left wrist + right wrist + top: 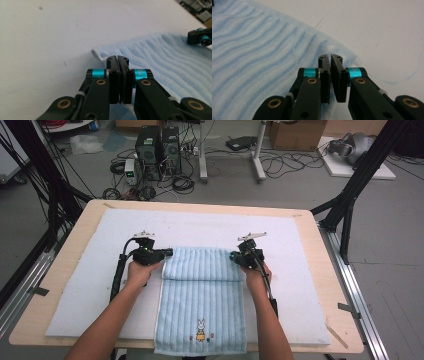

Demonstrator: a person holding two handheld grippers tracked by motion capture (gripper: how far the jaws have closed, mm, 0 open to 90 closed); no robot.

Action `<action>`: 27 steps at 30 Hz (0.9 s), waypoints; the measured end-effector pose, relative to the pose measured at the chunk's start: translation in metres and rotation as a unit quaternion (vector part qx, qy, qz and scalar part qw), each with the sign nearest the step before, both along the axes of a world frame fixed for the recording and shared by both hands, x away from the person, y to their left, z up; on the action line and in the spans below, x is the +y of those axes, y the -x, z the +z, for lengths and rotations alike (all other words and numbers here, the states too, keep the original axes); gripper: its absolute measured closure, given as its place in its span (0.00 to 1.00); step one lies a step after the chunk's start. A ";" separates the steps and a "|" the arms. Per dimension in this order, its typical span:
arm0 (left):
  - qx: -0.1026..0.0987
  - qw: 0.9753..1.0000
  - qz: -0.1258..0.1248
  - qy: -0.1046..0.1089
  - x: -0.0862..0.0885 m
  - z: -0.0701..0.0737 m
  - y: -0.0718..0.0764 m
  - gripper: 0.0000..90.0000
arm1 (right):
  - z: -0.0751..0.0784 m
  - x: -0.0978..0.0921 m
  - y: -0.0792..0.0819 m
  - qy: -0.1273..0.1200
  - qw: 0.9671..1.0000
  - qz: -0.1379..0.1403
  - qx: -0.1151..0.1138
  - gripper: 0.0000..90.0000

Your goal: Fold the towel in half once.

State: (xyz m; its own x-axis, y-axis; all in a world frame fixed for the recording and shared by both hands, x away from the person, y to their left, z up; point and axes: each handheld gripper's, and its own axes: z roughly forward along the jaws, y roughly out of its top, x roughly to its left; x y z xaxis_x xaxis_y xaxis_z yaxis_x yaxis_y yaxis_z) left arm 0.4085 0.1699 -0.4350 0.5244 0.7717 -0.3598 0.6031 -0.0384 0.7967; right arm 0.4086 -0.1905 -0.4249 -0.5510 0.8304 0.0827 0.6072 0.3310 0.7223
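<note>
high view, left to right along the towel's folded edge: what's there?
Bare white mat → left gripper at the towel's left corner → blue striped towel → right gripper at its right corner → table edge.

High view looks down; both gripper views closely share the towel [202, 292].

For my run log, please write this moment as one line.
work: folding towel | left claw: shut on towel corner | right claw: shut on towel corner | towel: far end folded over, on white mat
</note>
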 end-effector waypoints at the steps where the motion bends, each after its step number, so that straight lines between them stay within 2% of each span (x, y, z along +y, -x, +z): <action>1: -0.004 1.000 -0.002 0.005 0.001 0.002 0.001 0.97 | 0.002 -0.001 0.001 -0.007 1.000 0.001 -0.004 0.96; 5: -0.017 1.000 -0.012 0.006 0.001 0.010 0.007 0.97 | 0.010 -0.005 0.008 -0.025 0.999 0.006 -0.020 0.96; 13: -0.036 0.999 -0.023 0.012 0.005 0.019 0.017 0.98 | 0.023 -0.009 0.021 -0.034 0.998 0.014 -0.044 0.96; 18: -0.039 0.999 -0.031 0.022 0.008 0.023 0.024 0.98 | 0.029 -0.012 0.029 -0.039 0.997 0.021 -0.056 0.96; 25: -0.060 0.997 -0.048 0.031 0.011 0.031 0.043 0.98 | 0.033 -0.015 0.046 -0.038 0.997 0.032 -0.066 0.96; 27: -0.062 0.996 -0.052 0.035 0.014 0.030 0.050 0.98 | 0.036 -0.017 0.054 -0.044 0.995 0.037 -0.077 0.96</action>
State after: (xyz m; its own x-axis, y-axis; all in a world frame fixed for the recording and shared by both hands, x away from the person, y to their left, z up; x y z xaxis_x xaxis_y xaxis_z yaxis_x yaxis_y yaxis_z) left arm 0.3588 0.1837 -0.4050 0.6436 0.6859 -0.3395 0.4965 -0.0365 0.8673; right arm 0.3545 -0.2072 -0.3893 -0.6217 0.7807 0.0630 0.4638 0.3021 0.8328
